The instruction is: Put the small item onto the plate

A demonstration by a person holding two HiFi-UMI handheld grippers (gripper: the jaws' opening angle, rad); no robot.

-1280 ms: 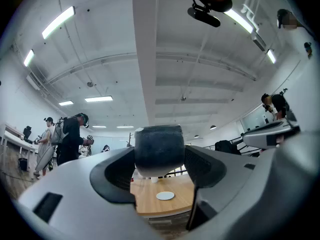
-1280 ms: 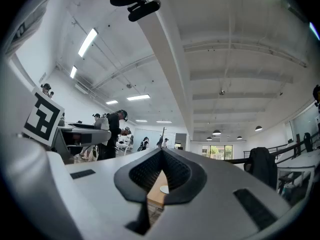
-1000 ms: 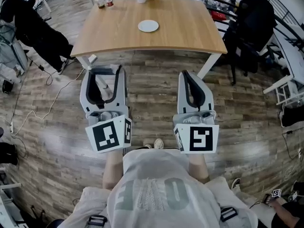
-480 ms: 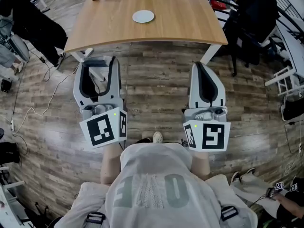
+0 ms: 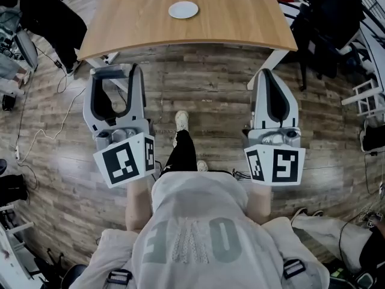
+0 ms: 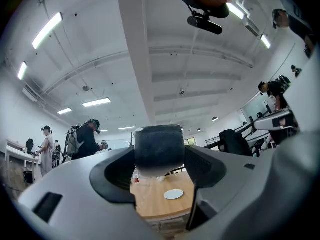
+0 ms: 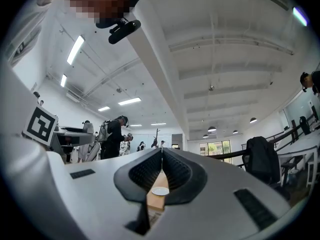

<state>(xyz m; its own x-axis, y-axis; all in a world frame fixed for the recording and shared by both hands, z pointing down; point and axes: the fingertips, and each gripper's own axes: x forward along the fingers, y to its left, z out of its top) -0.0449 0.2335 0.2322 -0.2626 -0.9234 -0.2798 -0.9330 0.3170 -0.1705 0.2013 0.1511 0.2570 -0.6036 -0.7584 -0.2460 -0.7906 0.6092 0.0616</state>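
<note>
Left gripper (image 5: 112, 75): jaws set wide, clamped on the small item (image 6: 159, 150), a dark stubby cylinder. Right gripper (image 5: 272, 77): jaws pressed together, empty. Plate (image 5: 183, 9) lies well ahead on the wooden table (image 5: 240, 23). Judgement: steady squeeze, carry the item over the plate's centre, lower to contact, then release. Plank floor (image 5: 204, 101); a person (image 6: 86, 140) stands beyond the table.

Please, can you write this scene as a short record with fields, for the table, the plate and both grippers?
table: wooden, beyond both grippers
plate: white, empty, on the table
left gripper: shut on a dark grey item
right gripper: jaws together, holding nothing
task state: item not yet on the plate
</note>
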